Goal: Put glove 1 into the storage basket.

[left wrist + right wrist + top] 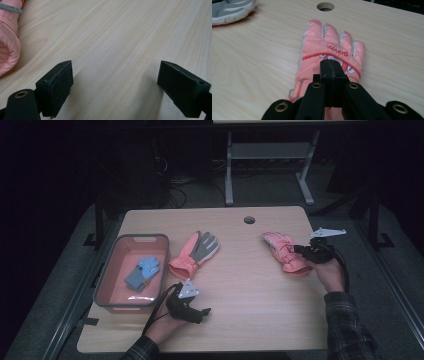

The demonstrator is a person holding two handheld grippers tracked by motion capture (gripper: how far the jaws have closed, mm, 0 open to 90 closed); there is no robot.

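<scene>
A pink glove (282, 251) lies palm down at the table's right, fingers pointing away in the right gripper view (329, 42). My right gripper (300, 250) is shut, its jaws pressed together right over the back of that glove (331, 62); whether any fabric is pinched at the tips is hidden. A second pink glove with a grey palm (195, 252) lies near the table's middle left. My left gripper (202, 312) stands open just over bare wood near the front edge (115, 72), with that glove's cuff (7, 45) off to its left.
A pink bin with a grey rim (107, 275) sits at the table's left and holds a blue glove (142, 272). A round cable hole (249, 219) is at the table's far edge. Beyond the table stand the legs of another table.
</scene>
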